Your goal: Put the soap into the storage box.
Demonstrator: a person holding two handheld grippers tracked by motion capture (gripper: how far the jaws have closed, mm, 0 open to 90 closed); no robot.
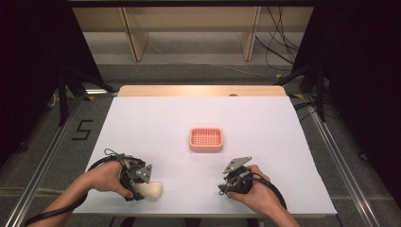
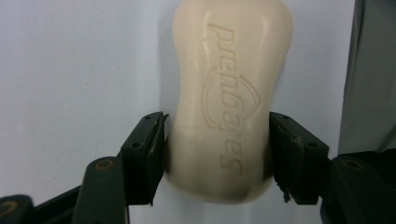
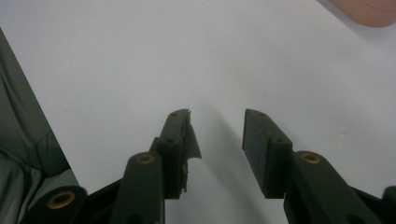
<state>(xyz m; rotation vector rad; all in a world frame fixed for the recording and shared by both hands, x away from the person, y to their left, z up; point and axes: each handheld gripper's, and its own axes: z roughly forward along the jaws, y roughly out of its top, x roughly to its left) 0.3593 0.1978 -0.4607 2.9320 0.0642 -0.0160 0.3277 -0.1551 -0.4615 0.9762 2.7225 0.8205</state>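
A cream bar of soap (image 2: 229, 93) with an embossed brand name lies on the white table near the front left. My left gripper (image 2: 217, 154) is shut on its near end, one jaw pressed against each side. From above, the soap (image 1: 152, 190) sticks out to the right of the left gripper (image 1: 141, 189). A pink soap dish (image 1: 206, 139) with a ribbed floor sits at the table's middle, with nothing in it. My right gripper (image 1: 224, 188) rests near the front right, open, with nothing between its jaws (image 3: 217, 135).
The white table cover (image 1: 198, 111) ends in a wooden strip (image 1: 189, 91) at the back. A corner of the pink dish (image 3: 369, 11) shows in the right gripper view. Grey floor (image 1: 47, 156), metal rails and cables surround the table.
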